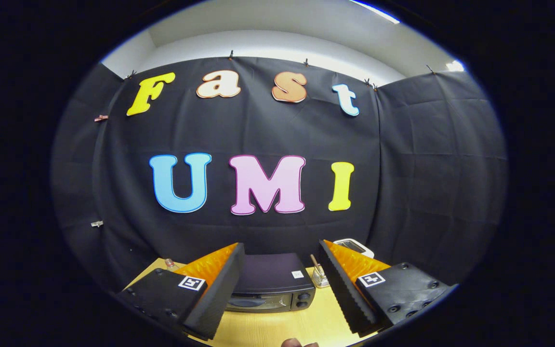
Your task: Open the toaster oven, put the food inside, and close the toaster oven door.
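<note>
A dark toaster oven stands on the wooden table, well beyond my fingers and between them in view. Its door looks closed, with two knobs on the right of its front. My gripper is open, held high above the table, with nothing between its fingers. A small brownish thing peeks up at the table's near edge; I cannot tell what it is.
A small clear jar holding a stick stands just right of the oven. A white container sits behind the right finger. A small bottle top shows by the left finger. Black cloth walls close in the back and sides.
</note>
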A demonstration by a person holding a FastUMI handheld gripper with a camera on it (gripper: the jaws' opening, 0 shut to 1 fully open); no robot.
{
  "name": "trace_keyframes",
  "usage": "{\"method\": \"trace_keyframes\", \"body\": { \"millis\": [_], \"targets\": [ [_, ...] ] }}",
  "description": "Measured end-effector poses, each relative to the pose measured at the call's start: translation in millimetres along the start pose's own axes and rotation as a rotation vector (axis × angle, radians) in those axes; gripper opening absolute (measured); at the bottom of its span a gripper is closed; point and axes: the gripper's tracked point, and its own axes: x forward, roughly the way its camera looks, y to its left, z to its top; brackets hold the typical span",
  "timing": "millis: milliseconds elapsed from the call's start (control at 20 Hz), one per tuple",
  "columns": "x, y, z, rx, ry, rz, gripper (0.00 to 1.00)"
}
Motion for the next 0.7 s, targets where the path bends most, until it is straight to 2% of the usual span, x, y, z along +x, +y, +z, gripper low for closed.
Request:
{"method": "trace_keyframes", "body": {
  "millis": [350,700],
  "targets": [
    [-25,-12,12,0.007,-0.036,0.03,0.99],
    [-30,-39,13,0.014,-0.032,0.032,0.99]
  ]
}}
